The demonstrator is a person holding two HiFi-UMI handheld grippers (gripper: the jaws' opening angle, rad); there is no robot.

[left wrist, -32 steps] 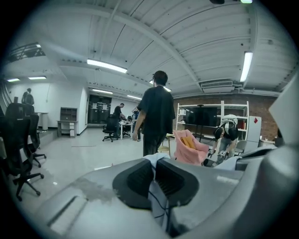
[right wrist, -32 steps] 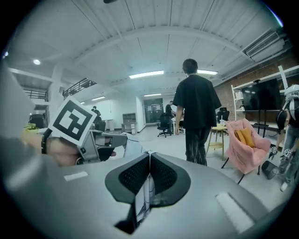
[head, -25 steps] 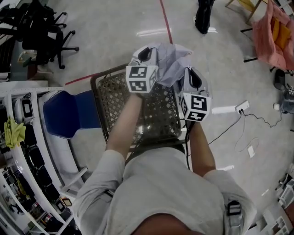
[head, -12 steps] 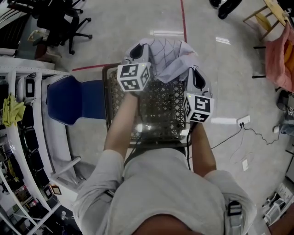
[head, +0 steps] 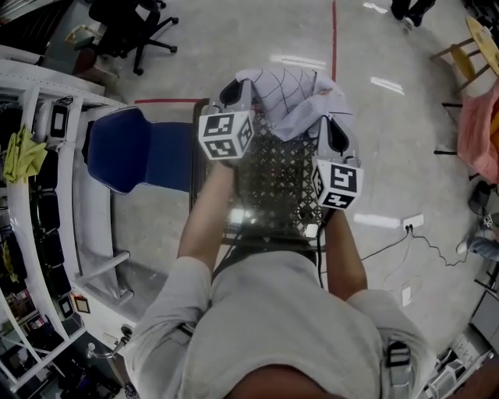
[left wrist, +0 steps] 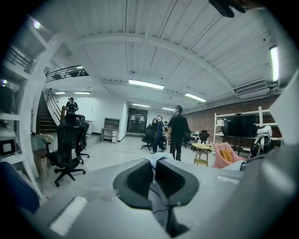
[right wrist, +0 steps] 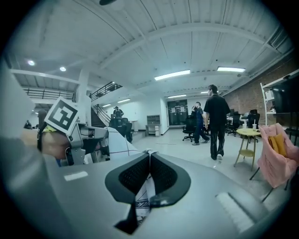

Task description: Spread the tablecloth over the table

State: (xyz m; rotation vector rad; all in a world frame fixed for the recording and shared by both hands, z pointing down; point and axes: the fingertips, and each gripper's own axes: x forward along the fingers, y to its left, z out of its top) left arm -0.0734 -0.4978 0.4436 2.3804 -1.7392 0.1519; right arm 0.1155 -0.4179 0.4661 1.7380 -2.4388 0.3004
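The tablecloth (head: 292,97), pale with thin dark lines, hangs bunched between my two grippers above a dark mesh basket (head: 273,183). My left gripper (head: 238,90) is shut on one edge of the cloth; in the left gripper view a thin fold of the tablecloth (left wrist: 158,161) stands pinched between the dark pads. My right gripper (head: 335,131) is shut on the other side, and the tablecloth (right wrist: 145,186) runs down between its closed pads. Both grippers point roughly level, out over the floor. No table shows in any view.
A blue chair (head: 132,152) stands left of the basket, beside white shelving (head: 47,195). Office chairs (head: 129,23) are at the back left. A pink cloth (head: 479,125) hangs on a chair at right. A cable and socket (head: 409,222) lie on the floor. Two people (right wrist: 212,119) stand far off.
Both grippers have moved together with the cloth held, and the floor, basket and blue chair have swung round beneath them. The cloth is lifted slightly and both grips are unchanged.
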